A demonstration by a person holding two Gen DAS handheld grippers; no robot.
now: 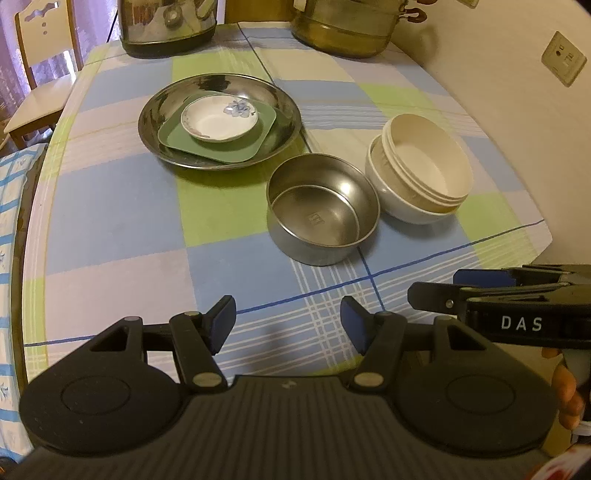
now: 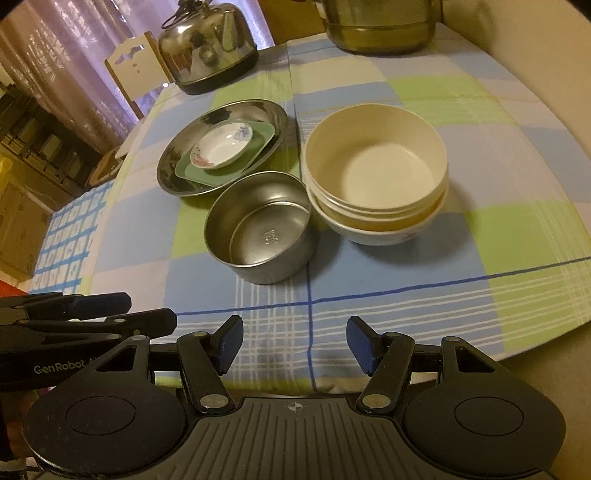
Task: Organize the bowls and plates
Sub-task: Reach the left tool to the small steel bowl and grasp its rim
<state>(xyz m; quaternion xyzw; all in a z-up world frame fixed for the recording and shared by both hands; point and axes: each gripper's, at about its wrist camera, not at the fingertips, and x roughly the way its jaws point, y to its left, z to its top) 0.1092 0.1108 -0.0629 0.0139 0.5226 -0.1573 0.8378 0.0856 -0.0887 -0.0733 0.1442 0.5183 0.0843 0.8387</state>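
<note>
Looking at the table, both grippers hang over the near edge with nothing in them. The left gripper (image 1: 288, 325) has its jaws apart and empty, and the right gripper (image 2: 295, 343) is the same, with only the checked cloth (image 1: 110, 206) showing between the blue pads.

My guess is that the step now is to reach for the metal bowl (image 2: 260, 225), which is the closest dish and sits alone. It stands just beside the stack of pale bowls (image 2: 376, 173) and near the big metal plate (image 1: 218, 122). To do it well, come down with one finger inside the rim and one outside, then squeeze the wall gently. The metal looks smooth, so it may slip if the grip is weak. Lift it straight up so it does not bump the pale bowls next to it. It may fit into the top pale bowl, but I cannot be sure from here.

Now the count:
- One big metal plate
- One green square plate (image 1: 221, 147) lying in it
- One small white dish with a blue flower (image 1: 219, 120) on the green plate
- One metal bowl
- Pale bowls nested together: I can see at least two, maybe three
- One shiny kettle (image 2: 208, 48) and one large pot (image 2: 380, 29) at the far end of the table
</note>
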